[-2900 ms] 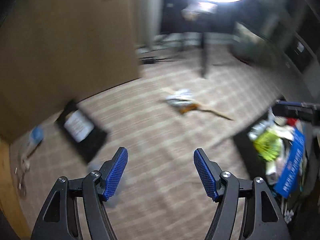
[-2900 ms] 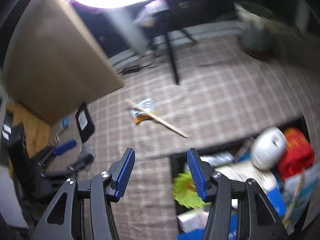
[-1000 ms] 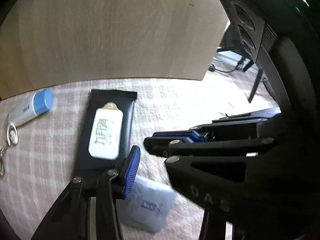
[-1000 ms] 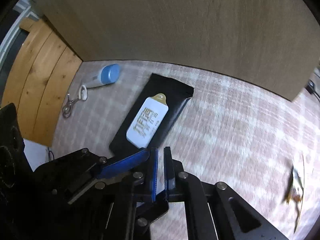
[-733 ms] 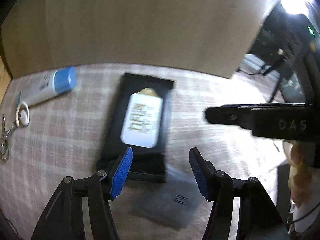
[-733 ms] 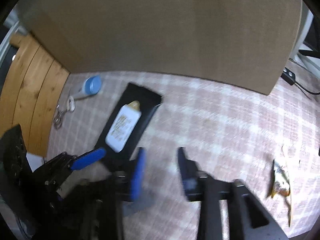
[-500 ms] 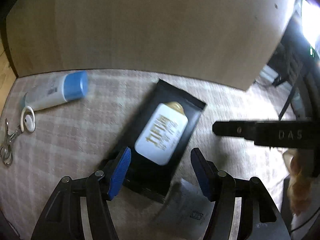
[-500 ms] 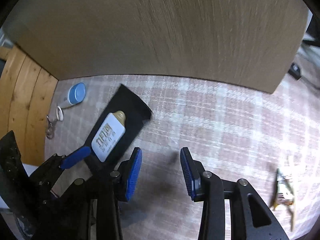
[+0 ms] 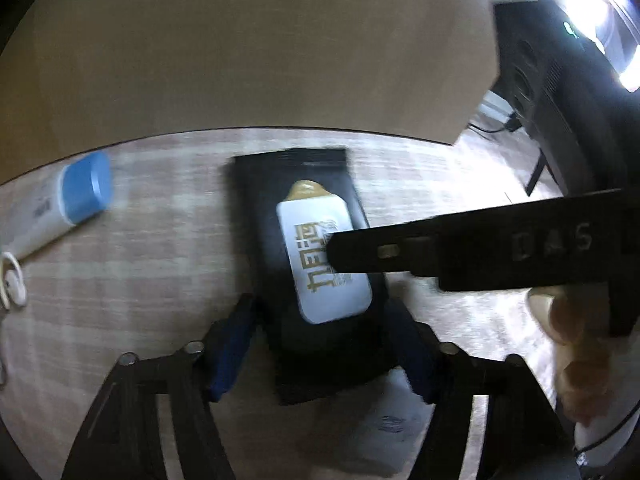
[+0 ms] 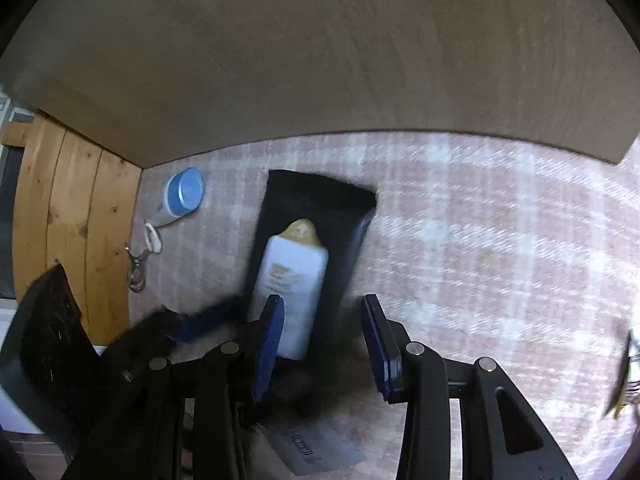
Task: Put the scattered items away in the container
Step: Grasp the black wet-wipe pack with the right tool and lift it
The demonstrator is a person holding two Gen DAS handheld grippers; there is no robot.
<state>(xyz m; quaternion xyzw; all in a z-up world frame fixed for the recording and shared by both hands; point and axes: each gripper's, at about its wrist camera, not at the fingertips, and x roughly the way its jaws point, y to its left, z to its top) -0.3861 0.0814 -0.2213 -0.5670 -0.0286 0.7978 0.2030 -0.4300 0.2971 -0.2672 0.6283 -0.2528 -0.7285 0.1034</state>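
Note:
A black wipes pack (image 9: pixel 316 256) with a white label lies flat on the checked carpet (image 10: pixel 480 240). My left gripper (image 9: pixel 320 356) is open, its blue fingers (image 9: pixel 230 352) standing on either side of the pack's near end; I see no pad pressing on it. The right gripper (image 10: pixel 326 344) is open too and hovers over the same near end, with its left finger above the label. One right finger crosses the left wrist view over the label. The container is out of view.
A white tube with a blue cap (image 10: pixel 180 196) and a keyring (image 10: pixel 140 256) lie left of the pack. A grey flat packet (image 10: pixel 316 444) sits below the grippers. A snack wrapper (image 10: pixel 628 372) shows at the right edge. A brown panel (image 10: pixel 280 48) closes the back, wooden boards (image 10: pixel 68 220) the left.
The right gripper went from shut to open and the left spread wider. Both sank toward the black pack, whose near end now lies between the left fingers.

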